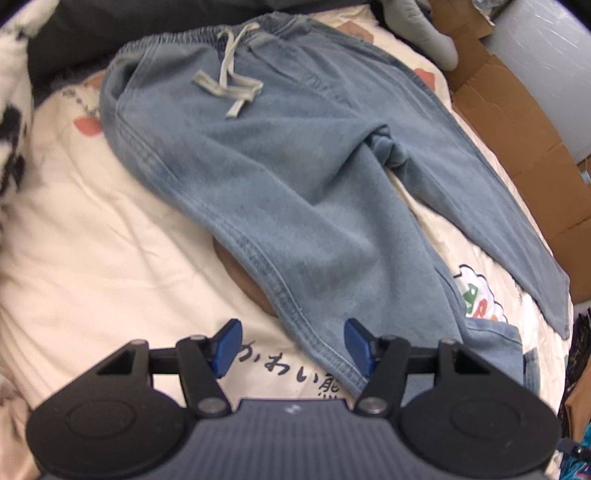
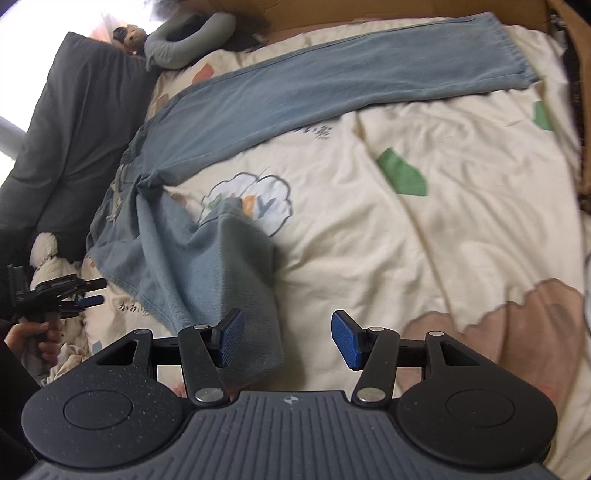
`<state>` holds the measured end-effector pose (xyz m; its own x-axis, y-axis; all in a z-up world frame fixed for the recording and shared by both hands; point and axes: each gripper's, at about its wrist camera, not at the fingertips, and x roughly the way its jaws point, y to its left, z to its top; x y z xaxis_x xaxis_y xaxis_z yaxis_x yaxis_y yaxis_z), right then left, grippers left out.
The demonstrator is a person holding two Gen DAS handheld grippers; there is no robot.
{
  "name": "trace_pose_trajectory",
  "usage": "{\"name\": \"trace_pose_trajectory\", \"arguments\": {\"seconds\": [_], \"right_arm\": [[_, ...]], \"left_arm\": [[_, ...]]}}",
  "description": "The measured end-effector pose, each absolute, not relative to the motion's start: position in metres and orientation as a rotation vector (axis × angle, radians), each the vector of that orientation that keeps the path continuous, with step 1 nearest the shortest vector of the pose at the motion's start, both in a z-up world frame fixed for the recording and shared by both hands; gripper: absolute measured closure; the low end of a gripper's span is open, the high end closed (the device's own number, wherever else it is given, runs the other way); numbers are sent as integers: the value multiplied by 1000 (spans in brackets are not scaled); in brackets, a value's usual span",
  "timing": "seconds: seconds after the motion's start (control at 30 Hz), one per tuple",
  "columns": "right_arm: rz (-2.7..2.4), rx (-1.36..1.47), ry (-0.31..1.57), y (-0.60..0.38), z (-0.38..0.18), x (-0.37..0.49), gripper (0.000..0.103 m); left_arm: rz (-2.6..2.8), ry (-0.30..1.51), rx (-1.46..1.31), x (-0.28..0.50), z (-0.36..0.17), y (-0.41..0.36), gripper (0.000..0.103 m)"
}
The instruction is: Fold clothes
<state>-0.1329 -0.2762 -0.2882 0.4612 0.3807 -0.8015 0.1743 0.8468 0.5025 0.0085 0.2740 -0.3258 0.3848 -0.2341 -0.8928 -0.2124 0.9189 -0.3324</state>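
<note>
Left wrist: jeans (image 1: 280, 162) lie spread on the quilt (image 1: 92, 240), legs splayed. Left gripper (image 1: 291, 345) gapes wide over the near leg's seam, holding nothing.

Right wrist: right gripper (image 2: 286, 339) equally wide, empty, at the bunched near leg hem (image 2: 236, 258). Judgement: pinch seam and hem squarely, both layers, before lifting.

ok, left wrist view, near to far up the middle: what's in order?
Left tool, open → hem end of the near trouser leg → crotch bunch of the light-blue trousers → grey drawstring → elastic waistband → dark bedding behind.
</note>
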Motion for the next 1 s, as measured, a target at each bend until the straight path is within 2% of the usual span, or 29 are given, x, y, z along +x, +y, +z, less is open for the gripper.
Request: {"name": "trace_pose_trajectory", "arguments": {"seconds": [0.4, 0.6, 0.7, 0.77, 0.8, 0.87, 1.0], "right_arm": [[282, 515, 1093, -234, -300, -61, 43], [298, 449, 1154, -211, -317, -23, 43], [264, 423, 1175, -210, -328, -20, 47], [248, 412, 1176, -212, -329, -21, 72], [234, 413, 1175, -215, -329, -22, 77], [196, 416, 1163, -224, -327, -26, 97], [132, 434, 1151, -243, -317, -40, 101]], "left_arm": [[31, 1178, -500, 13, -349, 269, 41], [66, 1154, -544, 16, -353, 275, 41], [80, 1143, -567, 17, -355, 279, 41], [88, 1138, -576, 18, -357, 281, 42], [91, 1136, -579, 19, -358, 281, 42], [100, 1133, -580, 19, -359, 282, 43], [116, 1128, -568, 20, -361, 283, 46]]}}
